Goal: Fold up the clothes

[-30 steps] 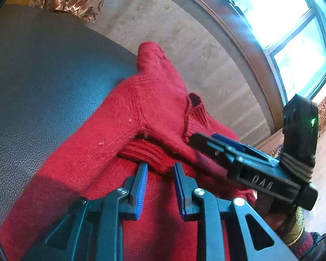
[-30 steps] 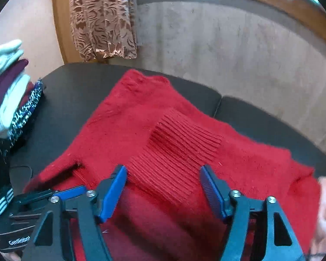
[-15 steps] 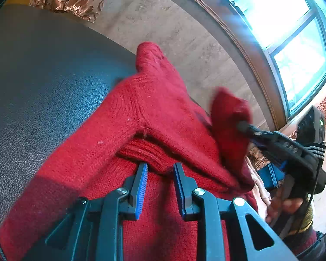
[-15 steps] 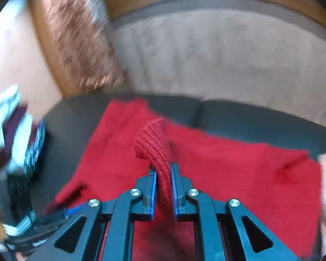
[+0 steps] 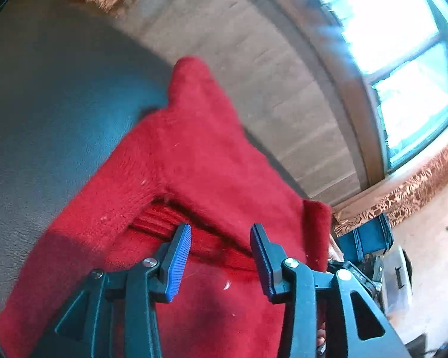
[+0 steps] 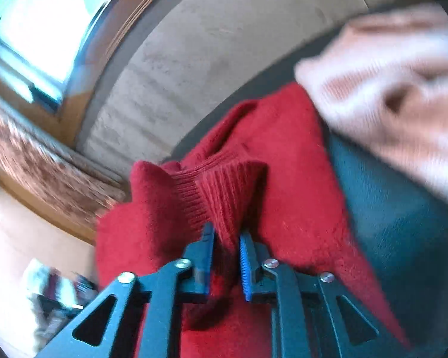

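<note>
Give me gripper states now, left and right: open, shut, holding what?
Left gripper: opening, nothing gripped, over the red knitted sweater.
Right gripper: fingers opening, ribbed sweater cuff still pinched between them.

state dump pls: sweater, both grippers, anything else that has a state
red sweater: spread on the dark cushion, partly folded
ribbed cuff: lifted, pinched between the right jaws
right gripper: jaws opening, cuff between them
left gripper: jaws opening, pads clear of the knit
pink garment: heaped beside the sweater, blurred
</note>
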`<state>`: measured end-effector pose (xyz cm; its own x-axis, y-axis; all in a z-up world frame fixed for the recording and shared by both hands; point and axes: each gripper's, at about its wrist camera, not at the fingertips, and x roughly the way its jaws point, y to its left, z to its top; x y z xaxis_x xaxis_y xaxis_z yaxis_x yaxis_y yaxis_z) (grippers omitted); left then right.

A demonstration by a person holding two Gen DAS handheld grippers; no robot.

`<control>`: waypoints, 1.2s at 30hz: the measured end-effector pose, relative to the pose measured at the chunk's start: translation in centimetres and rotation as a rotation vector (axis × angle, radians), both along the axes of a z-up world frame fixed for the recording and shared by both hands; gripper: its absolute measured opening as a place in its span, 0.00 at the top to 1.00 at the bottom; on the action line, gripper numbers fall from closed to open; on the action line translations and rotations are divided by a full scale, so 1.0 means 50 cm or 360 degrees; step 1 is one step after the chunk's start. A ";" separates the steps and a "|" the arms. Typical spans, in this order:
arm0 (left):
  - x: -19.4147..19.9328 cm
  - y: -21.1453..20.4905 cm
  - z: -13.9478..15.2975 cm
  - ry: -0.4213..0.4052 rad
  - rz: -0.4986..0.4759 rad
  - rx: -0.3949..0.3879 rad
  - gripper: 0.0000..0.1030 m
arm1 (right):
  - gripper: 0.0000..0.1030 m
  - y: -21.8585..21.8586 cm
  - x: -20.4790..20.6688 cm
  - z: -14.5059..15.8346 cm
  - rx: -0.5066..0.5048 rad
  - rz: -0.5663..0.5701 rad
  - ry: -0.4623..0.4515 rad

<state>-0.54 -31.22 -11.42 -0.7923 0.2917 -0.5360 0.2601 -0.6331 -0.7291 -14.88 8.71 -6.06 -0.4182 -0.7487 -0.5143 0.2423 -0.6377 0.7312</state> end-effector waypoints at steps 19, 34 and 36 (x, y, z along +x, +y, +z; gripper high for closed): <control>0.011 -0.007 -0.005 0.0063 0.0142 0.0190 0.53 | 0.00 -0.063 0.012 0.029 -0.0179 0.0316 0.0157; -0.002 -0.066 0.026 0.0023 0.0372 0.0212 0.94 | 0.83 -0.080 0.010 0.109 0.0037 0.0176 0.0170; 0.013 -0.098 0.057 0.0075 0.0452 0.0150 0.94 | 0.83 -0.112 0.003 0.158 0.0051 0.0241 0.0254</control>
<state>0.13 -36.14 -8.59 -0.8725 0.1014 -0.4779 0.3819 -0.4687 -0.7966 -14.71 3.09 1.83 -0.3799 -0.7937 -0.4751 0.4482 -0.6072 0.6561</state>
